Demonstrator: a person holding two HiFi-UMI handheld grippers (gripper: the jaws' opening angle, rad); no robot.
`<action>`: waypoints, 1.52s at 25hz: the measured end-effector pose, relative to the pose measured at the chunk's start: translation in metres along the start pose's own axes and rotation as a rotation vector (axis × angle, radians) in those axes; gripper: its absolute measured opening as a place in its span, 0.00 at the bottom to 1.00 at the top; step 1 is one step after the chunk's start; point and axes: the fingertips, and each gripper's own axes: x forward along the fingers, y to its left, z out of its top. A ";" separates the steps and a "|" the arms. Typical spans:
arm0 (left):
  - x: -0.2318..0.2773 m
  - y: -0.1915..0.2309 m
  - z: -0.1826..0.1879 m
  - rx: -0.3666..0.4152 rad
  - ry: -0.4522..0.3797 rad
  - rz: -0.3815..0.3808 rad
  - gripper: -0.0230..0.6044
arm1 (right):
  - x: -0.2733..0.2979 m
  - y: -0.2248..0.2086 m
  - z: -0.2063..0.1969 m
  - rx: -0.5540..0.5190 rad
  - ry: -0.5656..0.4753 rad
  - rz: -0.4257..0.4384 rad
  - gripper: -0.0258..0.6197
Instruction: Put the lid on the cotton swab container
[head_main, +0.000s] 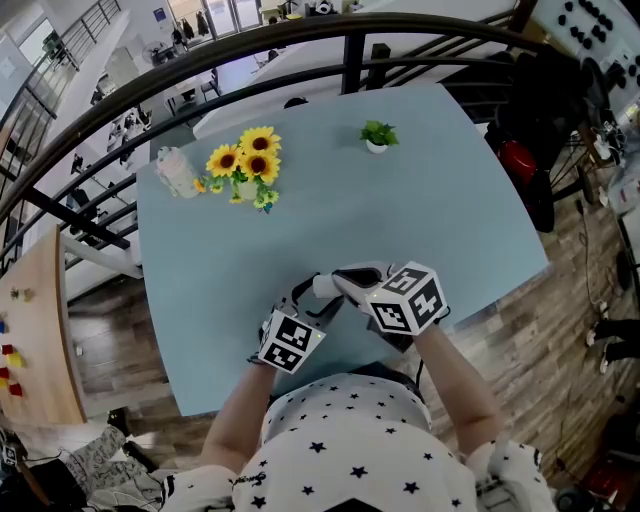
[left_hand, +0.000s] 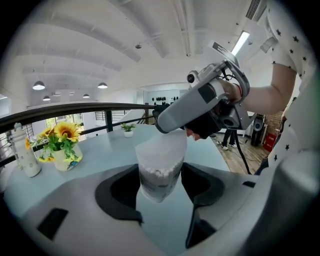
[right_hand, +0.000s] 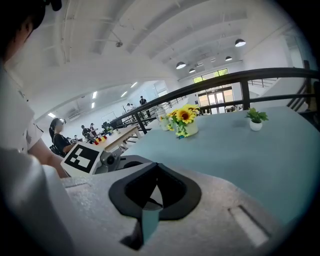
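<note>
My left tongs (left_hand: 161, 194) are clamped on the cotton swab container (left_hand: 158, 172): a pad presses on each side of its clear body and I can see the white swab heads packed inside. The container hangs tilted just above the surface (head_main: 455, 205), not resting on it. A frosted white lid (left_hand: 163, 146) sits over its top. My right tongs (right_hand: 151, 199) are pressed fully together, with only a thin sliver of the blue surface showing at the tips. From the left gripper view their nose is right at the upper edge of the lid. From here I can't quite tell whether they pinch that rim or only touch it, as the contact is hidden behind the tongs' grey body. In the head view both marker cubes sit close together over the near edge of the surface, about midway along it, with the container between them and largely covered. Further out, a pot of sunflowers (head_main: 246, 166) stands toward the far left corner, with a pale bottle (head_main: 176, 171) just beside it, nearer the left edge. A small green potted plant (head_main: 378, 134) stands alone by the far edge, right of the middle and well apart from the flowers. A dark curved railing (head_main: 350, 45) runs beyond the far edge.
</note>
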 end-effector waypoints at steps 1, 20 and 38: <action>0.002 0.000 -0.001 -0.001 0.003 -0.001 0.45 | 0.000 -0.001 -0.002 0.003 0.001 -0.001 0.05; 0.033 -0.005 -0.035 -0.005 0.109 -0.047 0.45 | 0.017 -0.026 -0.039 0.103 0.025 -0.022 0.05; 0.050 -0.004 -0.050 -0.011 0.139 -0.058 0.46 | 0.029 -0.030 -0.052 0.144 0.062 0.011 0.05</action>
